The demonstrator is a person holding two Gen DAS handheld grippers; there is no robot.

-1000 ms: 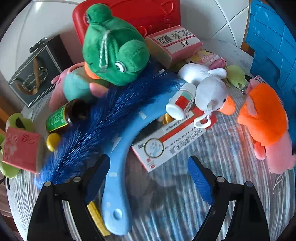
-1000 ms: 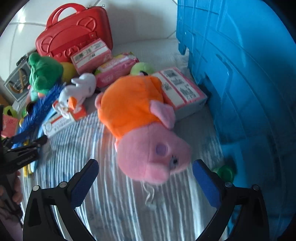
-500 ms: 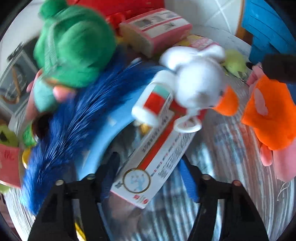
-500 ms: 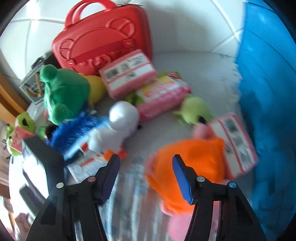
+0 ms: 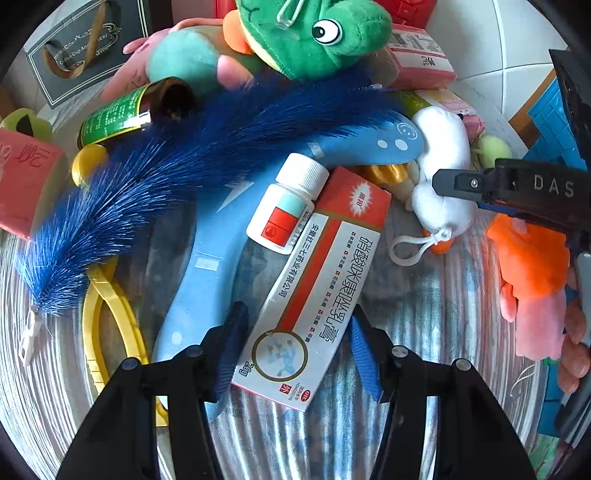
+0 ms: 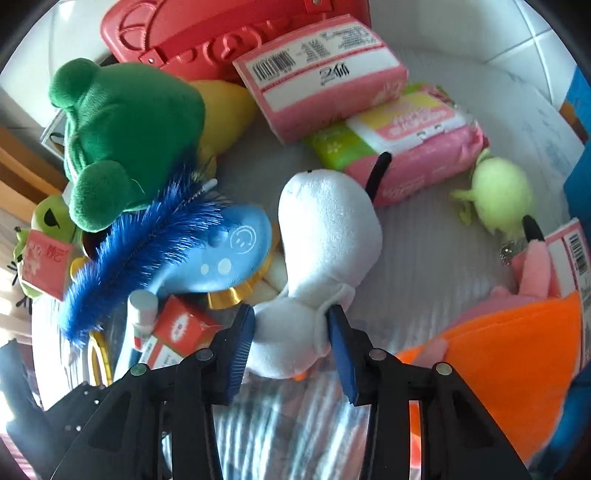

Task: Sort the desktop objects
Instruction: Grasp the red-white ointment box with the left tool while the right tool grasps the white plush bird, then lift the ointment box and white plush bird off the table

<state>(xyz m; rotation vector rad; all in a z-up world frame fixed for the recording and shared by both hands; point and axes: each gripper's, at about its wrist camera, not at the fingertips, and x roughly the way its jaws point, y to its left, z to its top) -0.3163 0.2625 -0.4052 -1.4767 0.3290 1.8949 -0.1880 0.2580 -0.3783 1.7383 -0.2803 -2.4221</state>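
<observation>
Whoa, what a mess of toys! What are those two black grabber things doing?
A person is sorting the pile with a grabber in each hand. The left gripper has just been closing around the red and white medicine box, which sits between its blue pads. The right gripper has just been closing on the white plush duck, pads against its soft body. Both things are still lying in the pile on the striped table.

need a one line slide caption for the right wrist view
Right gripper closing around a white plush duck amid plush toys, pink packs and a red case.
</observation>
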